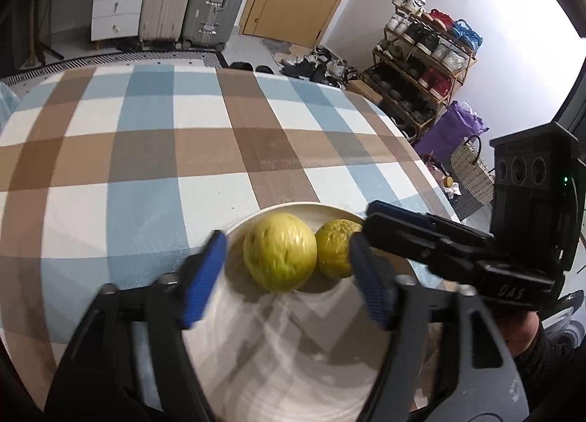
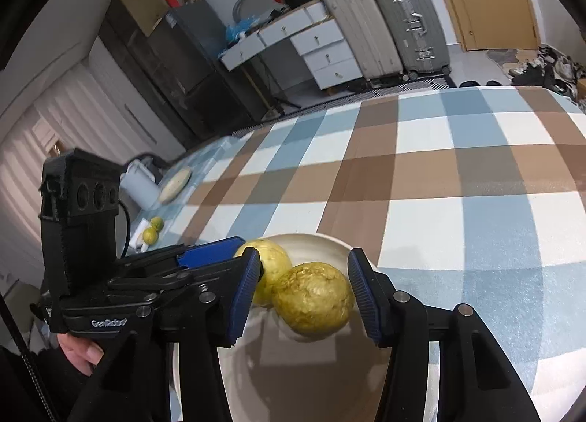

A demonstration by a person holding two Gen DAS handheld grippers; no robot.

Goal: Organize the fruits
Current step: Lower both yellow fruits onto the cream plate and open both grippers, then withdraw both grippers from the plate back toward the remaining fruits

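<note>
Two yellow-green fruits lie side by side on a cream plate [image 1: 293, 367] on the checked tablecloth. The smooth one [image 1: 280, 251] lies between the open blue fingers of my left gripper [image 1: 284, 277], apart from both pads. The bumpy one [image 1: 335, 248] lies to its right. In the right wrist view my right gripper [image 2: 304, 293] is open around the bumpy fruit [image 2: 313, 297], with small gaps at both pads. The smooth fruit [image 2: 271, 266] lies behind it on the plate [image 2: 311, 367]. The left gripper's body [image 2: 121, 282] is at the left.
Two more small fruits [image 2: 153, 229] lie at the table's far left edge beside a white container [image 2: 141, 180] and a flat round lid [image 2: 175, 184]. The right gripper's body [image 1: 476, 257] reaches in from the right. Suitcases, drawers and a shoe rack stand beyond the table.
</note>
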